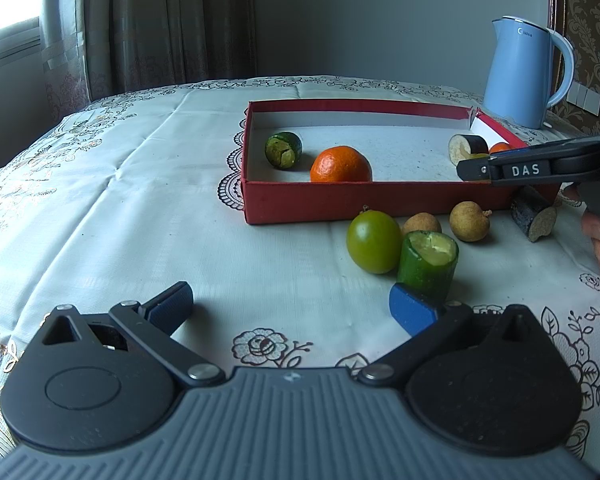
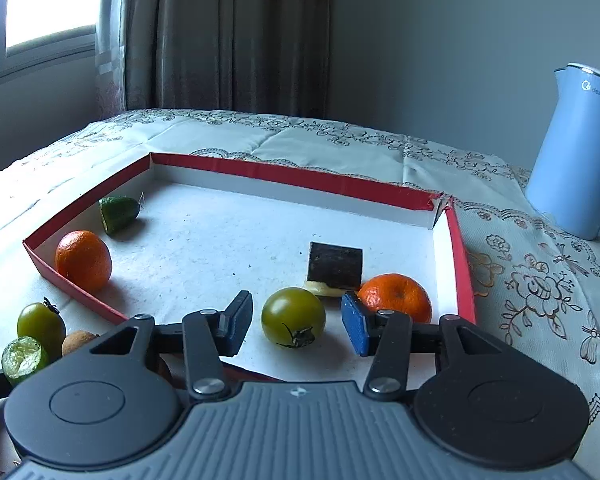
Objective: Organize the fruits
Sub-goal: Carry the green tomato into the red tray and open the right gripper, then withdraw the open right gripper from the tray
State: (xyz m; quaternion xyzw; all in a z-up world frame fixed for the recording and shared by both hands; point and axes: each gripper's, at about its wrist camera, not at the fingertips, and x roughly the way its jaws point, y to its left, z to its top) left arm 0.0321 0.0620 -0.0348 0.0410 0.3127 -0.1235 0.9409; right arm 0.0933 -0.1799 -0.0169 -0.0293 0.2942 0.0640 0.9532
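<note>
the blue kettle (image 1: 518, 72) at the far right of the table carries a small brand mark near its top that looks like "midea", too fine to read with certainty, and the side of the right gripper (image 2: 296, 326), seen from the left wrist view, bears a white-lettered label reading "das". that gripper reaches in from the right, angled downward over the near right corner of the red box (image 1: 340, 202), with a person's fingertips (image 1: 594, 228) showing at the edge behind its handle. its jaws stand partly apart, and a green tomato (image 2: 293, 317) sits on the box floor between them; a gap shows on either side, so the pads are not pressing on it. just beyond it in the box lie a dark eggplant piece (image 2: 335, 265) and an orange tangerine (image 2: 396, 297), the latter close to the right blue pad. farther left in the box are a second tangerine (image 2: 83, 260) near the front wall and a cucumber piece (image 2: 118, 213) behind it. the left gripper (image 1: 290, 306) is held low over the floral tablecloth (image 1: 100, 200), pointing down toward the table, its jaws wide and holding nothing; its right pad is just beside an upright cucumber stub (image 1: 428, 264). outside the box, in front of its near wall, rest another green tomato (image 1: 373, 241) touching that stub, two brown longans (image 1: 469, 221) and another dark eggplant chunk (image 1: 534, 216) lying on its side.
</note>
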